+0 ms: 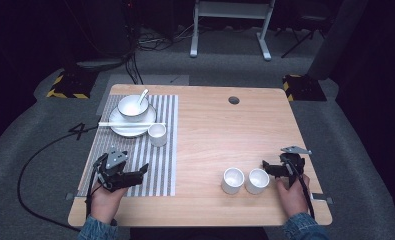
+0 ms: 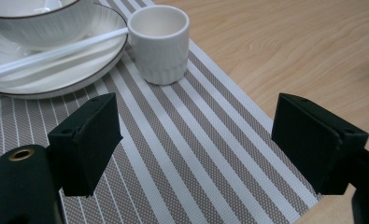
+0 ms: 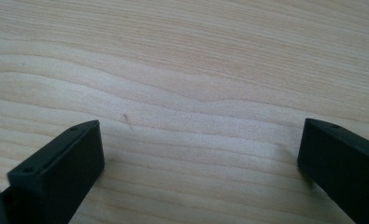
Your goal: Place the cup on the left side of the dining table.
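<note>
On the striped placemat point(image 1: 160, 165) stand a white plate point(image 1: 116, 127) carrying a bowl point(image 1: 132, 107) with a spoon point(image 1: 143, 95); white chopsticks point(image 1: 127, 124) lie across the plate. A small white cup point(image 1: 157, 134) stands beside it. Two more white cups point(image 1: 233, 180) point(image 1: 257, 180) stand side by side on bare wood at the front right. My left gripper point(image 1: 137, 176) hovers open over the mat's near end; its own view has the cup point(image 2: 159, 42), plate point(image 2: 56, 74) and bowl point(image 2: 37, 23) ahead of the left gripper point(image 2: 198, 135). My right gripper point(image 1: 268, 169) is open just right of the two cups, and the right gripper point(image 3: 196, 158) frames bare wood.
The wooden table point(image 1: 225, 130) has a dark round grommet point(image 1: 233, 100) near its far edge. Cables trail from both grippers over the table's front edge. A white desk frame point(image 1: 230, 30) and yellow-black striped floor blocks point(image 1: 65, 85) stand beyond the table.
</note>
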